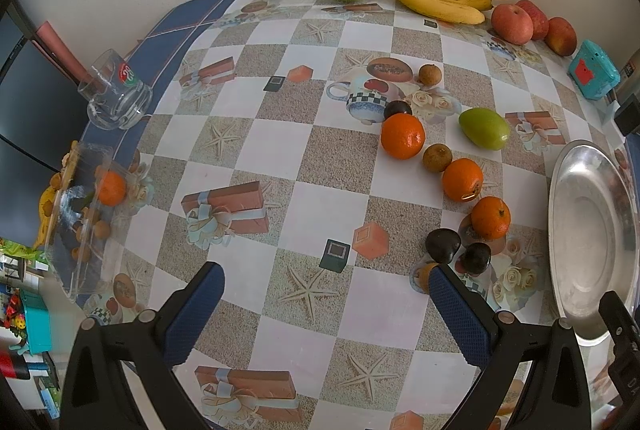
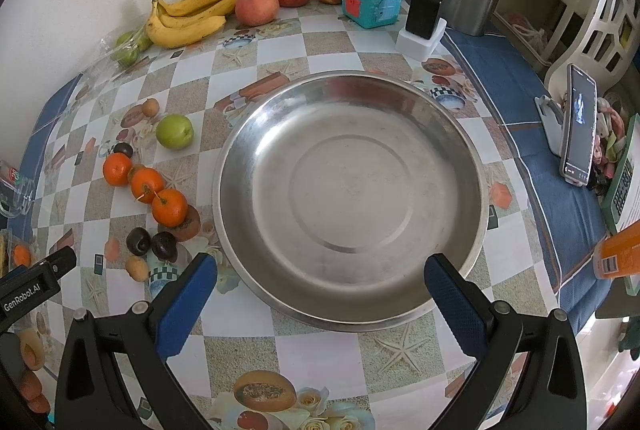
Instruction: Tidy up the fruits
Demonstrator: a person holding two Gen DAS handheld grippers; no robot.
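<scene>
Both of your grippers are empty with their fingers spread wide: your left gripper (image 1: 326, 292) hangs over bare tablecloth, and your right gripper (image 2: 320, 282) hovers above the near rim of the steel bowl (image 2: 240, 134), which holds nothing yet; so the job looks to be at its very start, and the likely step is a first pick. The loose fruit lies in a curved line just left of the bowl: three oranges (image 2: 169, 207) in a touching row, a green fruit (image 2: 174, 131) a little beyond them, two dark plums (image 2: 164, 244) side by side, and small brown fruits such as the one (image 2: 137, 268) nearest your left fingers; the bananas (image 2: 188, 16) and apples (image 2: 256, 6) sit well apart against the wall. Start with the nearest pieces, since your left gripper's right finger (image 1: 460, 318) is already just beside the brown fruit and plums; centre one piece between the pads before you close, because these are round and will likely roll if nudged from one side; close gently on the plums, which probably bruise; take the end orange rather than the middle one, so the neighbours are not knocked away; lower each piece into the bowl rather than dropping it, as the smooth steel would probably let it skid.
</scene>
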